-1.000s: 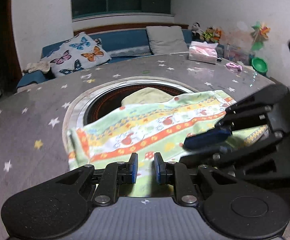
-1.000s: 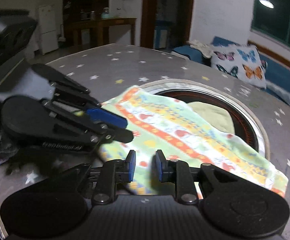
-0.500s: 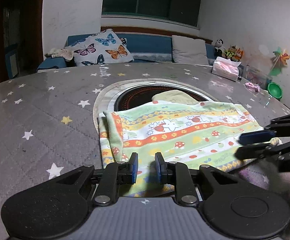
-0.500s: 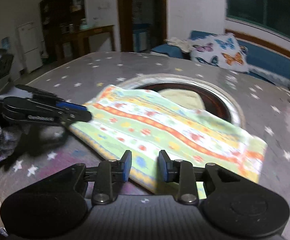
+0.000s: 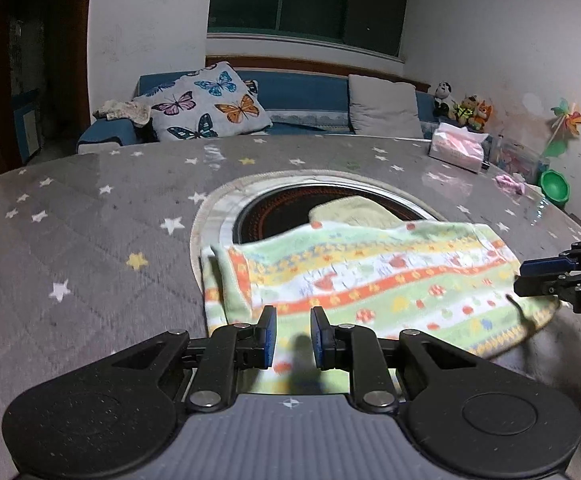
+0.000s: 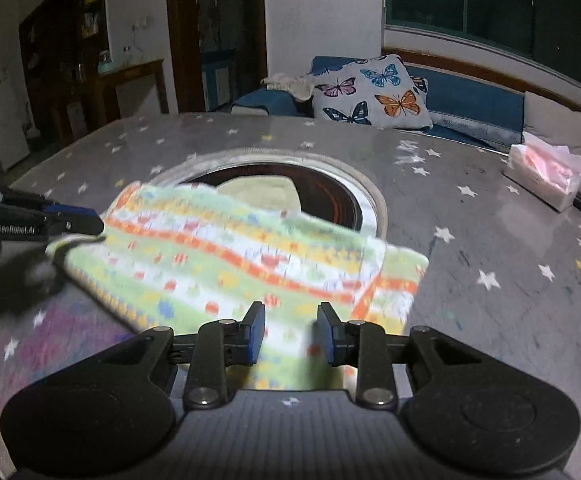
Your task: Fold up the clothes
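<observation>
Two claws over one round surface, grey covering printed with white and yellow stars. At its centre, a pale ring around a dark circular recess. Folded striped cloth — green, orange, yellow, white bands with small figures — lies flat across the near rim of that recess, left end doubled over. A pale yellow-green fabric piece sits in the recess, partly under the cloth's far edge.

Left claw: blue-padded fingers apart, nothing between them, poised at the cloth's near edge. Right claw: fingers apart too, wider gap, likewise at the cloth's near edge in its own view. Right wrist view is motion-blurred, so whether either pad touches fabric is hard to say. In the left view the right claw's tips show at the cloth's right corner.

On the surface, far right: tissue box with pink tissue, a small pink item, green bowl near the edge.

Room: dim, night outside the dark window, ceiling lamp reflected in the glass. Blue sofa along the wall carries a butterfly-print cushion and a grey cushion; plush toys at its right end, a pinwheel against the white wall. Right view shows a wooden doorway and dark shelving beyond.
</observation>
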The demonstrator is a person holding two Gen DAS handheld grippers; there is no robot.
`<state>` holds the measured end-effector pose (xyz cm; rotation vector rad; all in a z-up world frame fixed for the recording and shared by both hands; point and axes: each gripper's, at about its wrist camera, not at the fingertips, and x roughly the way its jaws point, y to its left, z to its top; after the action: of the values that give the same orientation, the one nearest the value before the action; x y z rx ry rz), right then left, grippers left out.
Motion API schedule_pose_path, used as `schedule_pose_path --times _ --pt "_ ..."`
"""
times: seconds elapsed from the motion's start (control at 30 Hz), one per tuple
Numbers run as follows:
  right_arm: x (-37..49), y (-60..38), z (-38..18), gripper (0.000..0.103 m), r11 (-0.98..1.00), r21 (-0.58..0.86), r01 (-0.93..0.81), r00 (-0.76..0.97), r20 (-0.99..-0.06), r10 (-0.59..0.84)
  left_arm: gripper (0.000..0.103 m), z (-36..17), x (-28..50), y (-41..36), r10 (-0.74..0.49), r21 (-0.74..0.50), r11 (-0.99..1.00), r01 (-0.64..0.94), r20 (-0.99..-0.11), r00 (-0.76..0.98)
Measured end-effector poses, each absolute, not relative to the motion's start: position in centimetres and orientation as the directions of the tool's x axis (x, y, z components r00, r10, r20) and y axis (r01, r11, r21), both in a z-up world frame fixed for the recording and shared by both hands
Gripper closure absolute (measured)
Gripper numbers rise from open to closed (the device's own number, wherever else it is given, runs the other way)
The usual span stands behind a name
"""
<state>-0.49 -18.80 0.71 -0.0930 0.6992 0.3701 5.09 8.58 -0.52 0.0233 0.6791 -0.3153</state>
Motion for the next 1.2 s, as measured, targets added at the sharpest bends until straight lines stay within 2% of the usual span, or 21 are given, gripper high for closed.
schedule_pose_path --times 0.13,0.43,0.63,0.73,0.87,0.97,1.07,1.2 --pt "1.6 -19.6 -0.7 0.078 0.942 0.084 -0.326 0.674 -0.678 0.293 0.082 -0.4 6.1 8.8 -0.265 -0.079 0.957 0.279 -0.629 0.731" --pt "5.3 -19.1 0.6 0.078 0.944 0.118 -0.309 0.707 -0.635 0.311 0.084 0.8 9.0 8.4 -0.276 -0.073 0.953 0.295 -0.613 0.741" --pt "8.7 -18.4 -0.8 0.079 0.954 0.126 -0.274 0.702 -0.651 0.287 0.085 -0.1 11.8 8.1 -0.238 -0.043 0.960 0.276 -0.644 0.727" --pt "9.3 -19.2 -1.5 0.093 0.967 0.136 -0.216 0.707 -0.661 0.250 0.088 -0.8 12.2 8.8 -0.225 -0.041 0.964 0.263 -0.652 0.724" --pt "9.0 -19.0 -0.7 0.092 0.975 0.106 -0.195 0.733 -0.645 0.217 0.088 -0.3 12.1 9.0 -0.228 -0.048 0.965 0.259 -0.643 0.731" --pt "9.2 -17.8 -0.3 0.092 0.960 0.133 -0.247 0.725 -0.632 0.274 0.088 0.0 12.0 8.5 -0.244 -0.049 0.960 0.277 -0.632 0.736" --pt "10.1 -16.7 -1.2 0.092 0.961 0.108 -0.254 0.704 -0.661 0.261 0.087 -0.8 12.5 8.3 -0.208 -0.009 0.964 0.267 -0.652 0.729" --pt "10.2 -17.2 -1.2 0.092 0.969 0.112 -0.219 0.701 -0.673 0.237 0.086 -0.3 12.4 9.4 -0.219 -0.045 0.967 0.251 -0.648 0.730"
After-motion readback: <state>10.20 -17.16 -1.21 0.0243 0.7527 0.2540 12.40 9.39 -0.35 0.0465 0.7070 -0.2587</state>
